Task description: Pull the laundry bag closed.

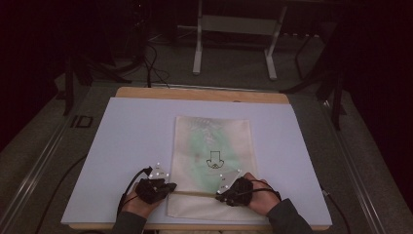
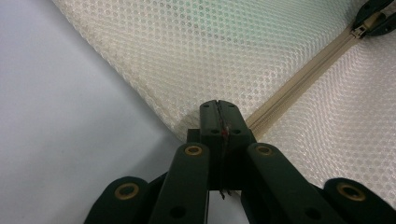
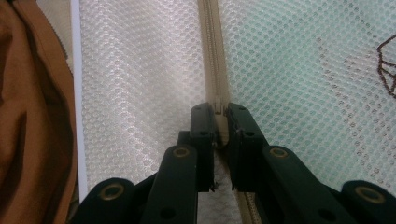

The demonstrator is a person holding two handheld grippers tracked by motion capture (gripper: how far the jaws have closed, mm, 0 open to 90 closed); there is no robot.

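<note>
Smooth white board is covering the worktop (image 1: 122,146), and a flat honeycomb mesh bag (image 1: 212,161) is lying near its front edge. Left claw (image 2: 218,106) is closing on the bag's corner seam where the beige zipper (image 2: 299,88) ends. Right claw (image 3: 219,112) is pinching the zipper pull (image 3: 218,103) further along.
</note>
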